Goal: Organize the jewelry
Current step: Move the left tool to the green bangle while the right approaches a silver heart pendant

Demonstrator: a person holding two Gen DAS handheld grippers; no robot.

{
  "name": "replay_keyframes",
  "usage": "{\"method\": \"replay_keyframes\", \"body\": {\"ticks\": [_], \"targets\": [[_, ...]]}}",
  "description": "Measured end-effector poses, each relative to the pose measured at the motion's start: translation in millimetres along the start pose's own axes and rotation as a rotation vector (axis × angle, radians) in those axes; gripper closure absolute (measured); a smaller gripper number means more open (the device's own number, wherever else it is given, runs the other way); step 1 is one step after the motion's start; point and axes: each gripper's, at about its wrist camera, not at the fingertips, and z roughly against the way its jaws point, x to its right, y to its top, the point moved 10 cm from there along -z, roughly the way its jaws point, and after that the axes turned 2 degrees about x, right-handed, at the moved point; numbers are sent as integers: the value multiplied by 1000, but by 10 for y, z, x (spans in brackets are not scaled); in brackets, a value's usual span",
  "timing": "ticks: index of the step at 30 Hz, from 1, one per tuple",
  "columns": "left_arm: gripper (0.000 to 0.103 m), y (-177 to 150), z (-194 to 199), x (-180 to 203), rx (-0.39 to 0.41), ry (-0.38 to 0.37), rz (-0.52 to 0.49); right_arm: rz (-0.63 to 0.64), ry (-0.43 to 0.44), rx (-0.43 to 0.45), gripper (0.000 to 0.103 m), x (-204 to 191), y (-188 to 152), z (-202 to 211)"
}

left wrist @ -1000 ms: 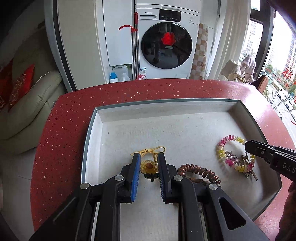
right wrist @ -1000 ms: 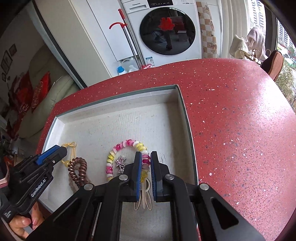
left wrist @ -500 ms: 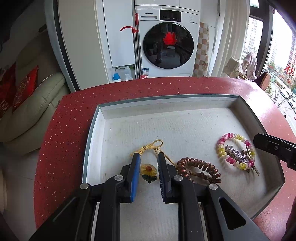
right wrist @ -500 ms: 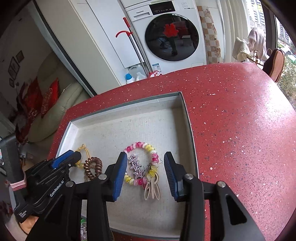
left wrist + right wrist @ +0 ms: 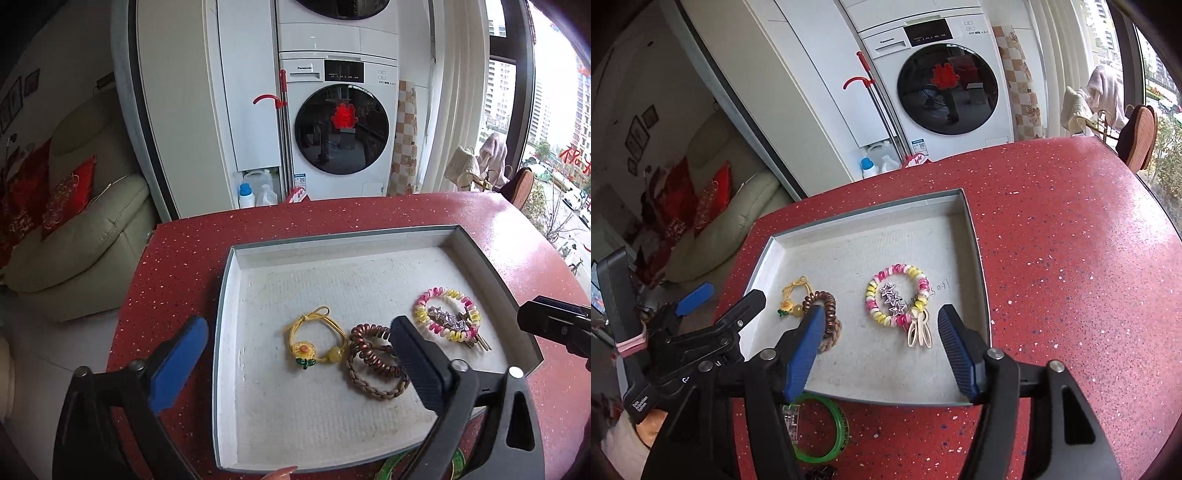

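Left claw (image 5: 295, 354) spreading wide, nothing pinched, hanging above the yellow tie (image 5: 314, 341) with the flower charm. Tie lying flat on the tray (image 5: 236, 258) floor, brown coil (image 5: 373, 354) just beside it, on top of a braided band (image 5: 373, 387). Right claw (image 5: 882, 343) opening too, pads clear of everything, poised over the pink-and-yellow coil (image 5: 897, 295), star clip (image 5: 893, 297) resting across it, cream clips (image 5: 918, 330) touching its near edge. All five pieces down inside the tray, near the front wall. Looks like a release step just finishing on both sides. Outside the tray, on the red counter (image 5: 1071, 258): a green bangle (image 5: 823, 432) and a small clear clip (image 5: 790, 419), close to the front wall. Probably next in line. Calls for drawing one claw clear of the tray, dipping over the front wall, closing on the bangle's thin rim without skidding it across the counter.
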Motion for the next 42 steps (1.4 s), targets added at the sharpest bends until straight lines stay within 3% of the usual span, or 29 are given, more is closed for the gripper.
{"method": "replay_keyframes", "body": {"ticks": [2,9,11,14,21,28,36,42], "targets": [[0,-28,126,1,6,-13,8,-2,14,22,18,-33,-37,115],[0,-288,443,22,-28,-62,21,30,34,91,16,-121,-261,513],[0,-381,499,27,-46,-73,29,48,32,110,0,-141,-322,608],[0,-521,557,28,-75,-74,26,50,45,126,0,-174,-386,737],[0,-764,676,17,-89,-46,38,79,52,46,0,-232,-720,890],[0,-1040,641,153,-166,-94,45,142,68,-68,0,-327,-1344,961],[0,-1281,561,237,-227,-97,75,286,9,-173,0,-395,-2132,998],[0,-1321,507,288,-241,-93,79,334,4,-204,0,-474,-2432,990]]}}
